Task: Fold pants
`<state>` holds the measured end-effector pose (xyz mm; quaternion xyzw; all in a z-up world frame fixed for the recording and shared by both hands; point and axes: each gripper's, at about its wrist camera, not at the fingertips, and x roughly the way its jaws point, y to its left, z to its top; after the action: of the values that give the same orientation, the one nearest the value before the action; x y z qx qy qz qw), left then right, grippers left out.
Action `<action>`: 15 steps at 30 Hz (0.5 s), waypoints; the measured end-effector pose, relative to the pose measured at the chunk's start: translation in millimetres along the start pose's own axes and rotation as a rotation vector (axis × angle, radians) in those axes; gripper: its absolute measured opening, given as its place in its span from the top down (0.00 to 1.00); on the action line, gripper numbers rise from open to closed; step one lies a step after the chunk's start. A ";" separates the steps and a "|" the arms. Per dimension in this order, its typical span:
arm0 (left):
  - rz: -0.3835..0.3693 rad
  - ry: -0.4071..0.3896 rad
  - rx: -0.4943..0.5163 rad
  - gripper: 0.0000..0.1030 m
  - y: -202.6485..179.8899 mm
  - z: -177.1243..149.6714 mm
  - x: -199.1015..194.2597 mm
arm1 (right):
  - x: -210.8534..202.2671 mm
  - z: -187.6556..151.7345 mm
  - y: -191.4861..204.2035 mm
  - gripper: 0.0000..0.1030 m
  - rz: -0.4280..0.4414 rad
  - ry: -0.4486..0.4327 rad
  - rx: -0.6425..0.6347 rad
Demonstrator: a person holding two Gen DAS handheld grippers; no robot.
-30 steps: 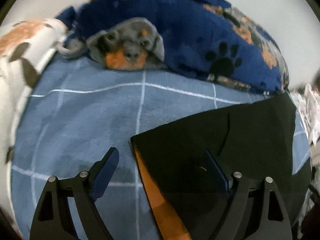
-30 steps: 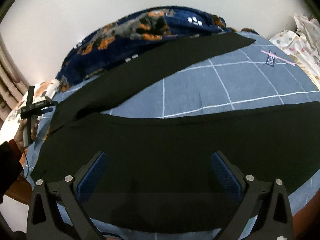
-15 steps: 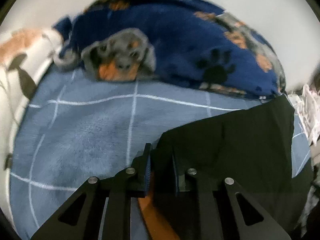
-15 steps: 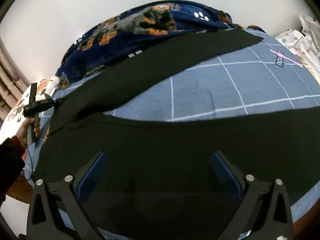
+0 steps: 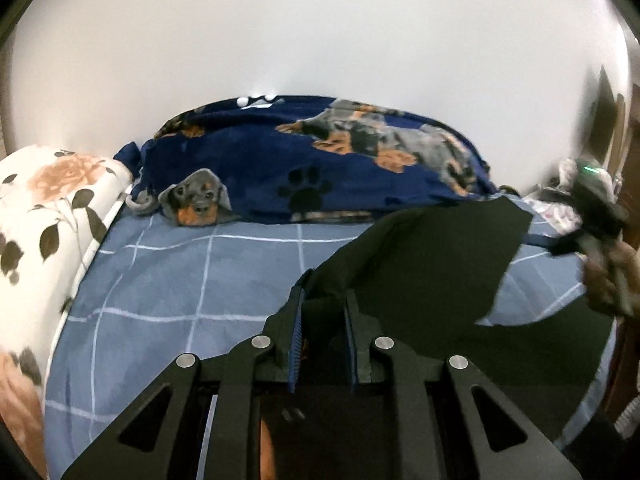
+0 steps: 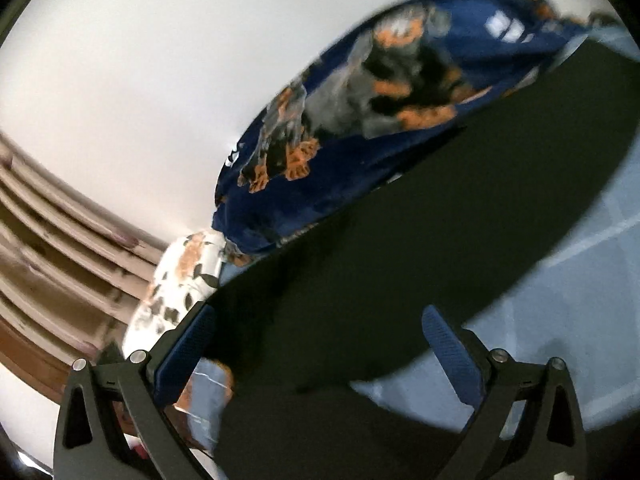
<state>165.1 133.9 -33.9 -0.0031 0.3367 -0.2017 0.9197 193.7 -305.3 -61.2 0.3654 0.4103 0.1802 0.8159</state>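
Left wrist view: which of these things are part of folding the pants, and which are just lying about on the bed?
Part of the job:
- black pants
- left claw, shut on the pants' edge
- right claw, open over the pants

Lying about:
- navy dog-print blanket
- floral pillow
- blue checked bed cover, only the work surface

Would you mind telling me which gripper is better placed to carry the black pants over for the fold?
Left. The left gripper is already shut on a corner of the black pants, lifting it off the blue checked bedspread. The right gripper is open, holding nothing.
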 end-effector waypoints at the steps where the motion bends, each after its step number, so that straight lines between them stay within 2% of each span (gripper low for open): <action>1: -0.001 -0.008 -0.001 0.82 -5.1 -5.8 -7.5 | 13.5 9.1 -3.8 0.01 0.008 0.019 0.036; 2: -0.011 -0.016 -0.012 0.82 -8.9 -11.6 -14.7 | 27.1 18.0 -8.3 0.02 0.014 0.029 0.072; 4: -0.015 -0.023 -0.025 0.82 -16.4 -21.5 -25.3 | 49.2 31.1 -16.3 0.11 0.015 0.053 0.129; 7: -0.016 -0.007 -0.028 0.82 -25.6 -37.3 -33.1 | 78.8 45.7 -29.4 0.14 0.047 0.075 0.230; 9: -0.024 0.008 -0.041 0.82 -29.0 -45.8 -35.6 | 94.7 56.7 -37.5 0.15 0.031 0.075 0.274; 10: -0.025 0.014 -0.044 0.82 -31.2 -49.3 -37.1 | 101.8 60.5 -41.3 0.20 0.027 0.084 0.289; 11: -0.021 0.020 -0.049 0.82 -31.8 -52.0 -37.8 | 107.5 62.4 -44.2 0.26 0.015 0.091 0.301; 12: -0.021 0.024 -0.053 0.82 -31.9 -54.2 -38.1 | 113.2 64.8 -46.4 0.52 -0.018 0.097 0.310; 13: -0.023 0.036 -0.057 0.82 -31.1 -55.5 -36.6 | 113.5 66.4 -48.3 0.84 -0.038 0.107 0.313; 14: -0.020 0.045 -0.061 0.82 -30.5 -57.1 -35.9 | 115.1 65.3 -49.4 0.93 -0.070 0.122 0.316; 15: -0.008 0.051 -0.068 0.82 -27.9 -57.8 -35.1 | 113.2 62.1 -49.5 0.93 -0.079 0.124 0.310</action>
<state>94.7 128.9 -53.0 -0.0308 0.3668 -0.1939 0.9094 310.9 -299.0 -134.3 0.4588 0.4968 0.1048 0.7292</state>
